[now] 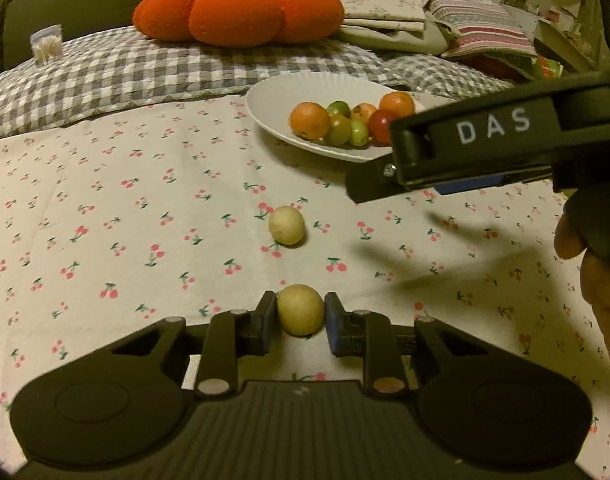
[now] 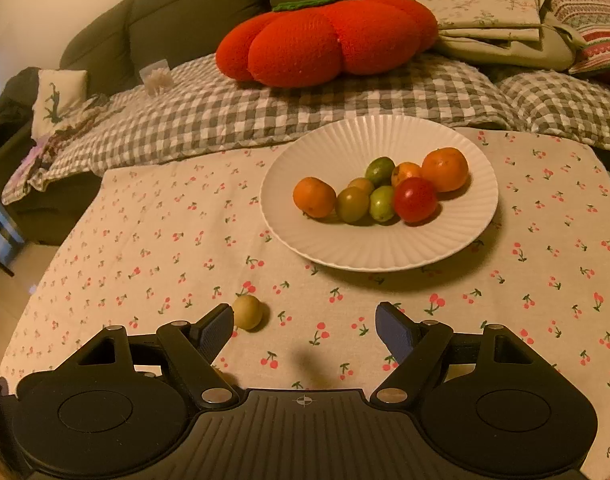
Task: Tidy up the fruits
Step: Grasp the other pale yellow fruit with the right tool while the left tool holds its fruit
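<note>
A white ribbed plate (image 2: pixel 325 148) (image 1: pixel 273 98) on the cherry-print cloth holds several fruits: oranges (image 2: pixel 445 169), green ones (image 2: pixel 381 203) and a red one (image 2: pixel 415 199). In the left wrist view my left gripper (image 1: pixel 301 312) has its pads against both sides of a pale yellow fruit (image 1: pixel 300 310). A second pale yellow fruit (image 1: pixel 287 225) lies on the cloth ahead of it. My right gripper (image 2: pixel 305 326) is open and empty above the cloth, in front of the plate; a pale yellow fruit (image 2: pixel 247 312) lies just by its left fingertip. The right gripper's side (image 1: pixel 465 148) shows in the left wrist view.
A red pumpkin-shaped cushion (image 2: pixel 325 40) lies on a grey checked blanket (image 2: pixel 225 116) on the sofa behind the table. Folded linens (image 2: pixel 505 16) are stacked at the right. A small clear container (image 1: pixel 47 44) stands on the blanket at the left. The table edge drops off at the left.
</note>
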### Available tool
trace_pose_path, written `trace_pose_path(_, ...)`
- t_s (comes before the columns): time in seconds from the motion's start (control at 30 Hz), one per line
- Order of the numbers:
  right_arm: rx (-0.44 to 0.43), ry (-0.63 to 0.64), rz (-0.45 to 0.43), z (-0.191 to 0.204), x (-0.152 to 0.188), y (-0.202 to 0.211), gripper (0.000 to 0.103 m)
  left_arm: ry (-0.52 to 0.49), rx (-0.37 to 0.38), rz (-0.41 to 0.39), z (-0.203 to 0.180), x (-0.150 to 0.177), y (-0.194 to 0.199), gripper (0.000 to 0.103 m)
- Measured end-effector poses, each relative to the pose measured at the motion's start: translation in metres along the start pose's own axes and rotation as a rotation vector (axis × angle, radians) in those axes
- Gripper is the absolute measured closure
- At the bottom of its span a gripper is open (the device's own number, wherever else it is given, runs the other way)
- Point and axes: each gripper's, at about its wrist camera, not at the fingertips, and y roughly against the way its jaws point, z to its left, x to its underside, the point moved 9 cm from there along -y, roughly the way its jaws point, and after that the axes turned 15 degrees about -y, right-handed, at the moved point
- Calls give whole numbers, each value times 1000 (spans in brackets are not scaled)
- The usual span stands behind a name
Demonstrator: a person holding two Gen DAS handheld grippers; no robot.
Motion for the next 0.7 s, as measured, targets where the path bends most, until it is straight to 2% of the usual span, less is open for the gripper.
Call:
trace_pose_path(0.1, 7, -1, -1, -1, 0, -3, 23, 39, -26, 24, 11, 4, 5, 79)
trace_pose_path(0.23, 15, 9, 1, 0, 3, -10, 23, 156, -66, 64, 36, 13, 9, 79)
trace_pose_path(0.37, 7, 109, 8, 15, 16, -23, 24, 272, -113, 85, 65, 21, 14, 79)
trace_pose_path(0.43, -11, 152, 4, 24, 22, -28, 24, 296, -140, 88, 75, 24, 15, 79)
trace_pose_path(0.6, -46, 234, -15, 39, 33, -43, 30, 345, -130, 100, 84, 31, 12, 79)
trace_pose_path(0.67, -43, 257, -20, 40, 37, -50, 38, 346, -130, 102, 83, 30, 12, 79)
trace_pose_path(0.7, -39, 260, -21, 39, 38, -53, 39, 350, -129, 100, 83, 29, 12, 79)
